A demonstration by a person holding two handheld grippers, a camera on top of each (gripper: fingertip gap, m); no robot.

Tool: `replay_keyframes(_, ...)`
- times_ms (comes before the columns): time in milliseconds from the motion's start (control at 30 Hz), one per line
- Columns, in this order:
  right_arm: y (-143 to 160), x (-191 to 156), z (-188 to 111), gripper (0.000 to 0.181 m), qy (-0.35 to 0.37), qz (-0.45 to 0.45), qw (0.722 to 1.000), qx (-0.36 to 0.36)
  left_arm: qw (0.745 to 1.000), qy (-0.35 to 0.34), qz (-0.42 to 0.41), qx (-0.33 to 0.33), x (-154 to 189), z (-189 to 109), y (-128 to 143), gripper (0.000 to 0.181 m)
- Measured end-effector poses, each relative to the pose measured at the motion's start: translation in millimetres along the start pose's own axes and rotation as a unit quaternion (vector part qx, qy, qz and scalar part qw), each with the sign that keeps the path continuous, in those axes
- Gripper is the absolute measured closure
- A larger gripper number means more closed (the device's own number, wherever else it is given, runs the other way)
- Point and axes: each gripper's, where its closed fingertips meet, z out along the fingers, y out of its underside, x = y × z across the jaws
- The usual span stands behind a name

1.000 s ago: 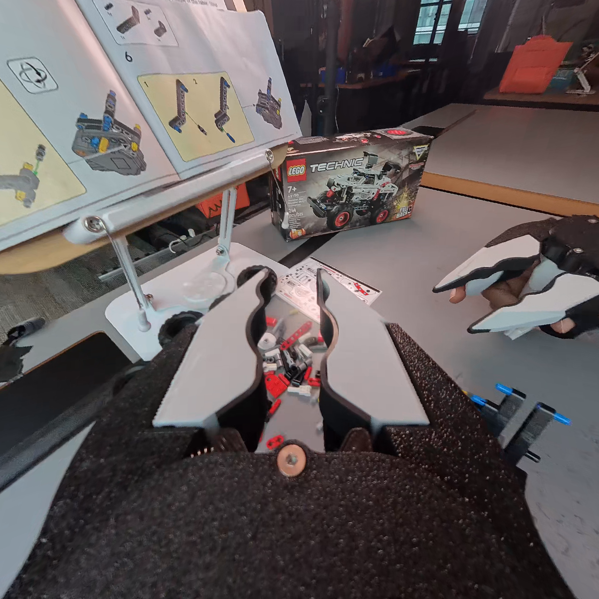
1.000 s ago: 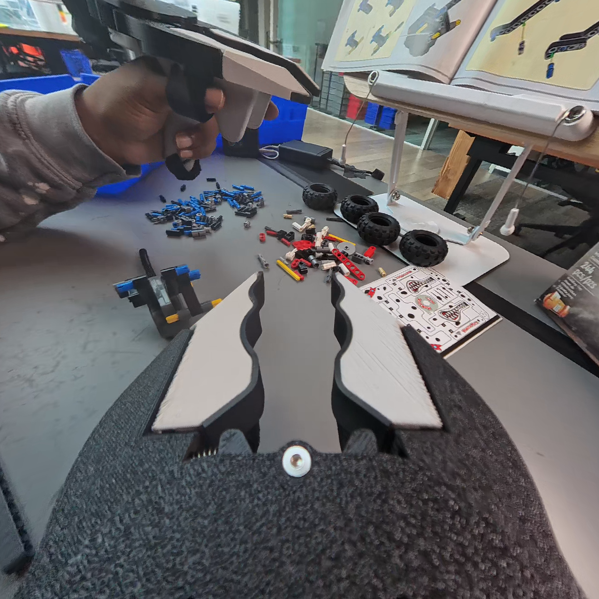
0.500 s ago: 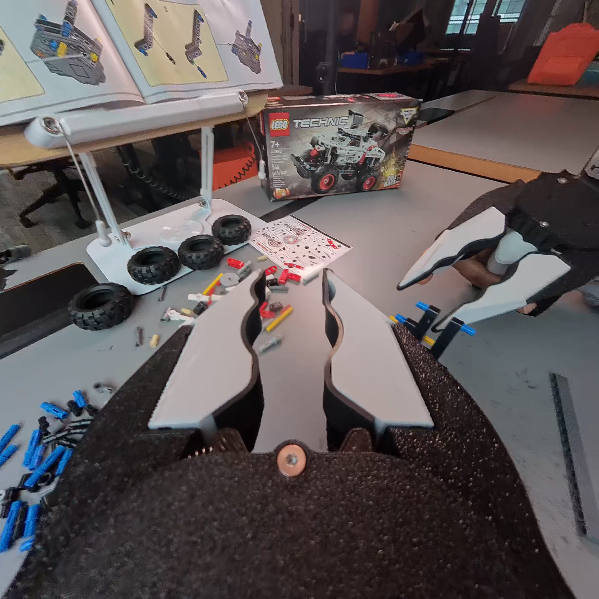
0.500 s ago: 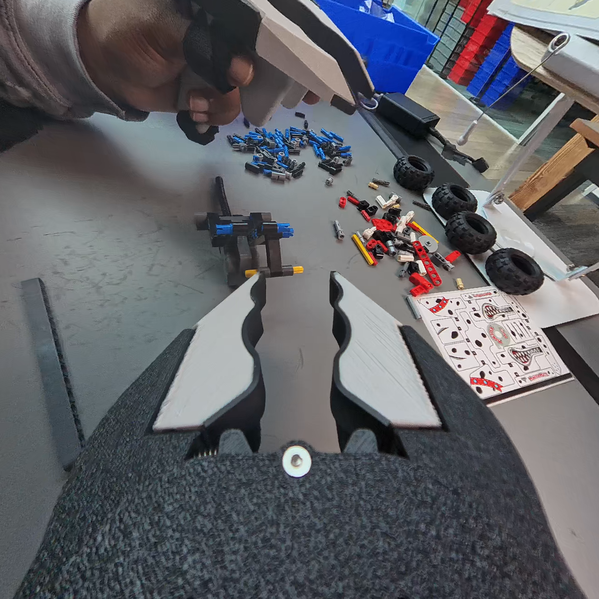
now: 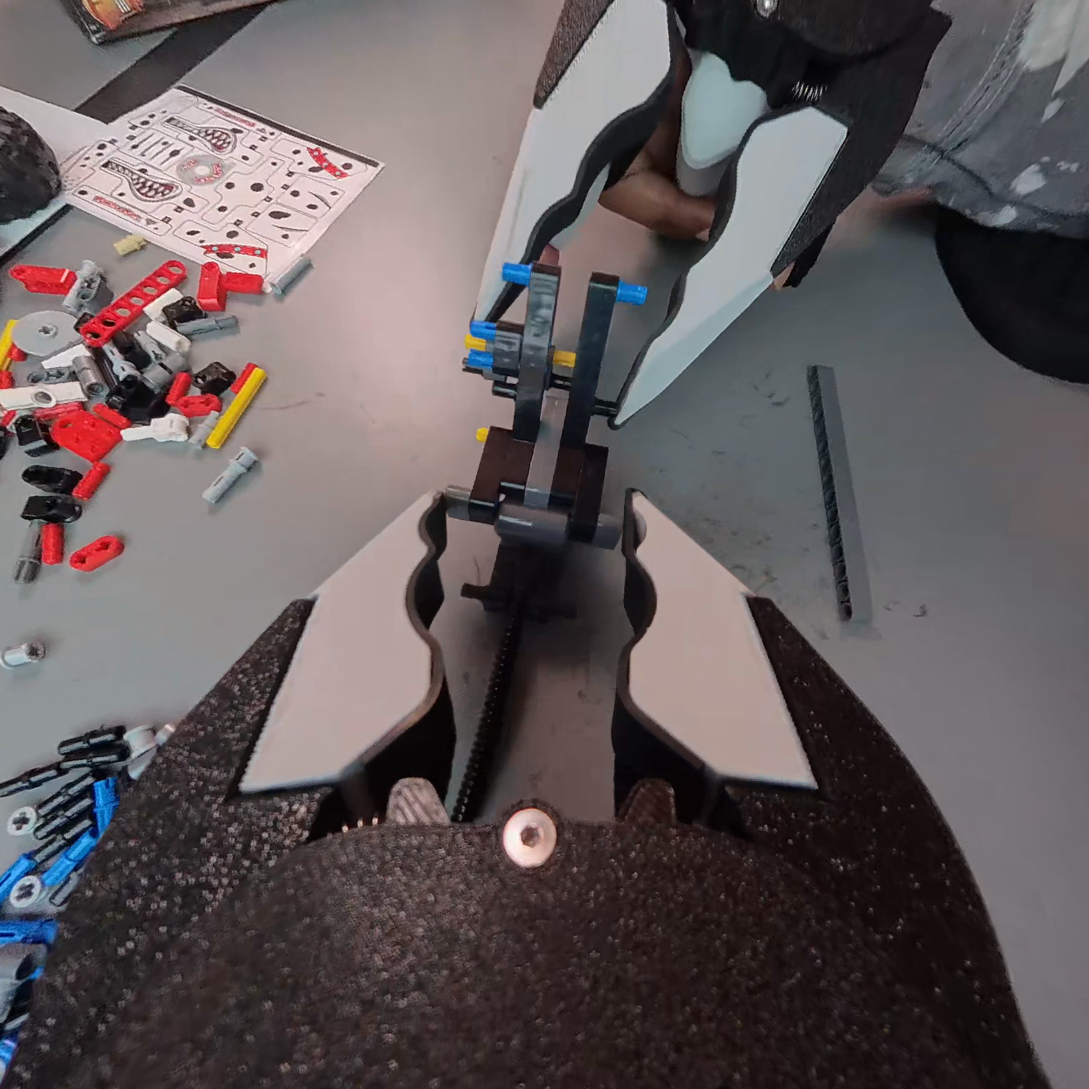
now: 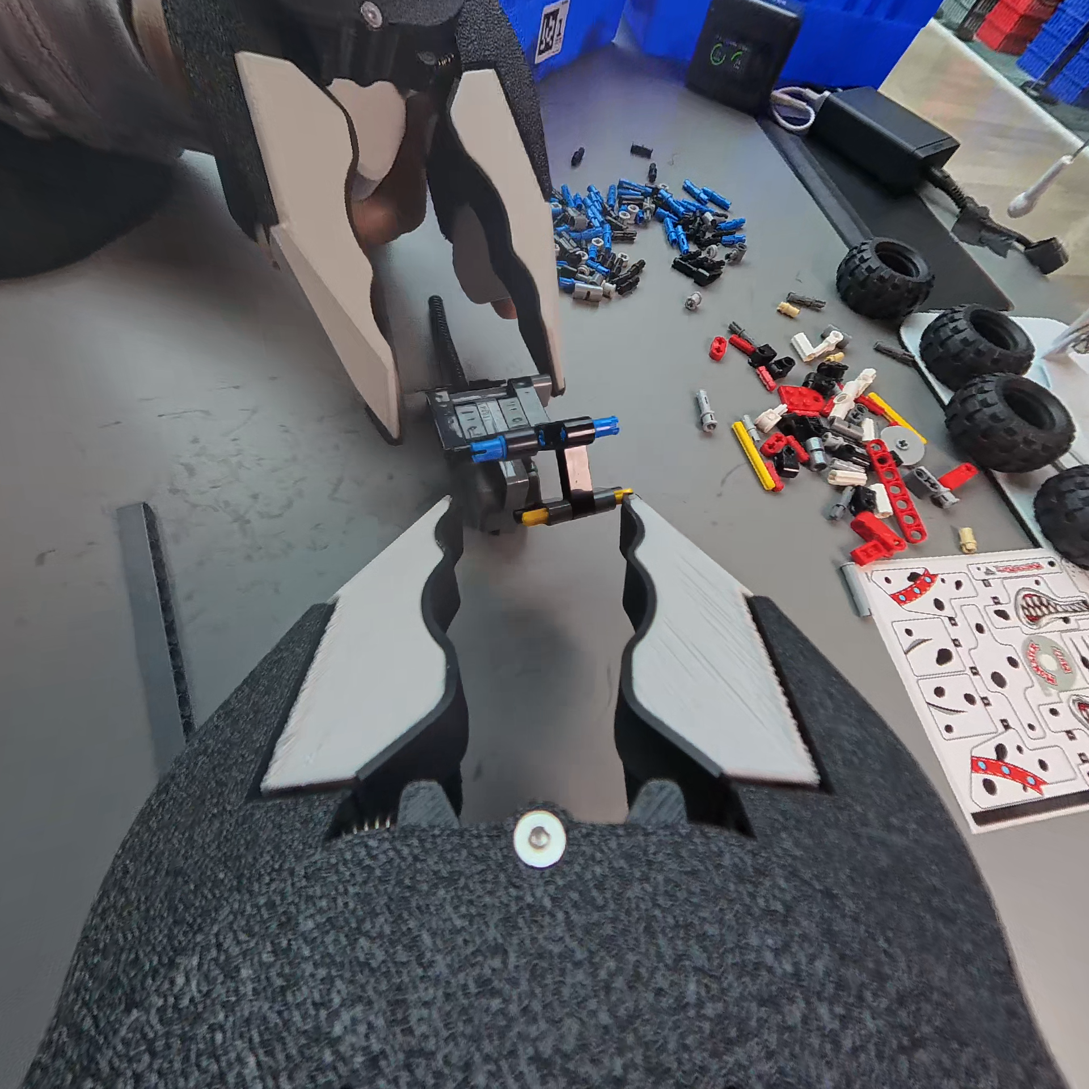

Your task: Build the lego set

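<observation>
Grey table [image 6: 236, 412], patterned sticker sheet [image 6: 996, 666]

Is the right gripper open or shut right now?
Open. The right gripper shows a wide gap between its fingers, tips flanking the small lego assembly without clamping it.

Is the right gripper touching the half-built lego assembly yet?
Cannot tell. In the right wrist view the open right gripper flanks the assembly, its right fingertip beside the yellow pin, with no plain gap or contact.

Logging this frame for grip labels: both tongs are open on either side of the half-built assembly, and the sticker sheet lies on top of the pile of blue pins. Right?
Not quite. The sticker sheet lies flat on the table, apart from the blue pins; the right wrist view shows it. Both tongs, left and right, are open at the half-built assembly.
</observation>
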Motion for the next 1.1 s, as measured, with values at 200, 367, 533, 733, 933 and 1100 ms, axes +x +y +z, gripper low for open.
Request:
replay_keyframes(200,-3,2,-6,0.149,0.006,0.001,1.000,0.015,0.999,0.000,0.044,-0.010,3,0,4,0.121)
replay_keyframes(367,-2,-4,-8,0.133,-0.012,0.009,1.000,0.017,0.997,0.034,0.067,-0.005,14,-2,7,0.121)
replay_keyframes(533,-1,-27,-7,0.139,-0.073,0.011,0.997,0.006,0.993,0.073,0.088,-0.004,27,-4,9,0.121)
replay_keyframes(733,-1,-37,-9,0.139,-0.103,0.020,0.994,0.005,0.991,0.095,0.094,-0.005,34,-7,12,0.121)
replay_keyframes(933,-1,-36,-12,0.139,-0.102,0.026,0.994,0.005,0.992,0.087,0.090,-0.004,31,-8,12,0.122)
replay_keyframes(1100,1,-32,-14,0.140,-0.094,0.033,0.995,0.004,0.993,0.081,0.085,-0.005,26,-9,13,0.132)
